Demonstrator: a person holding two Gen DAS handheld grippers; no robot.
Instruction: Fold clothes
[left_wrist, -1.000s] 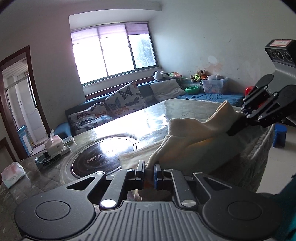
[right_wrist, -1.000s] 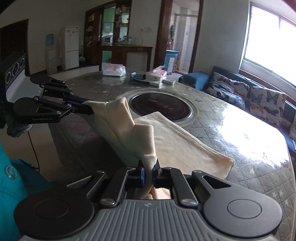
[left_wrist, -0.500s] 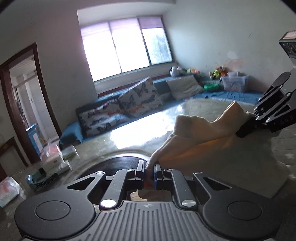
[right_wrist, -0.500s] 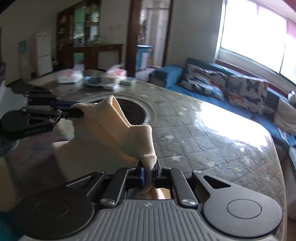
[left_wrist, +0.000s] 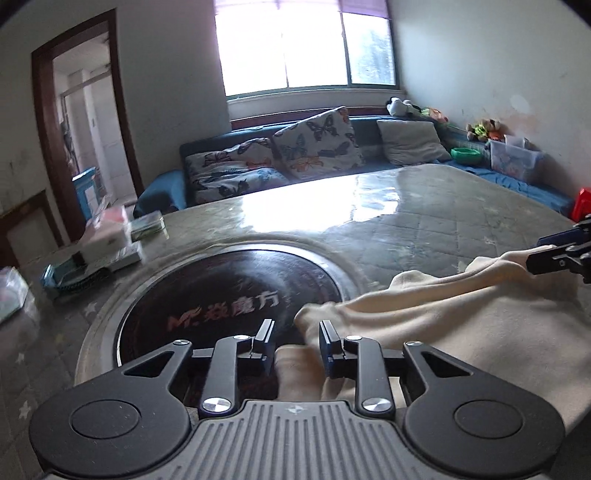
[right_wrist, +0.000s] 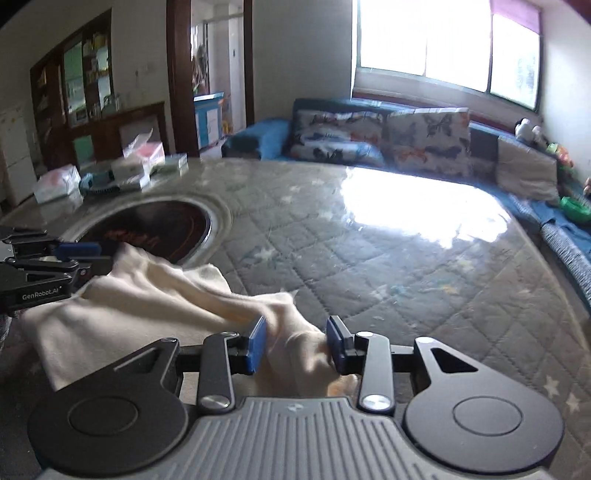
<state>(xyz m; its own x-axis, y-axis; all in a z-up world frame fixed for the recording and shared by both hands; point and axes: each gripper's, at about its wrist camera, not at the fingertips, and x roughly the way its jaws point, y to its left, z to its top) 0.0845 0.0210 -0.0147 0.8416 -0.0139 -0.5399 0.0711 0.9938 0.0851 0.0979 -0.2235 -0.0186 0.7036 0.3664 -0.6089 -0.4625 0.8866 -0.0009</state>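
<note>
**Both claws spread apart over a cream garment on the tabletop**

In the left wrist view, the left claw (left_wrist: 293, 338) has its fingers parted, with a fold of the cream garment (left_wrist: 461, 332) lying in the gap between them; neither pad is pressed into the fabric. The garment spreads out to the right of this claw across the quilted tabletop (left_wrist: 424, 229), its near corner overlapping the rim of the round dark hotplate (left_wrist: 221, 291) set into the surface. At the right edge of that view the right claw (left_wrist: 554, 251) shows from the side, with a ridge of cloth running up to its tips.

In the right wrist view, the right claw (right_wrist: 295, 341) is likewise spread, a bunched hump of the garment (right_wrist: 147, 306) sitting loosely between its blue pads (right_wrist: 256, 343). The left claw (right_wrist: 79, 254) appears at the left edge, beside the cloth's far corner, next to the hotplate (right_wrist: 155, 225).

Farther back, tissue packs and small boxes (right_wrist: 122, 171) sit at the tabletop's far side. Beyond it runs a blue sofa (left_wrist: 258, 162) with butterfly-print cushions under a bright window (left_wrist: 303, 44).
</note>
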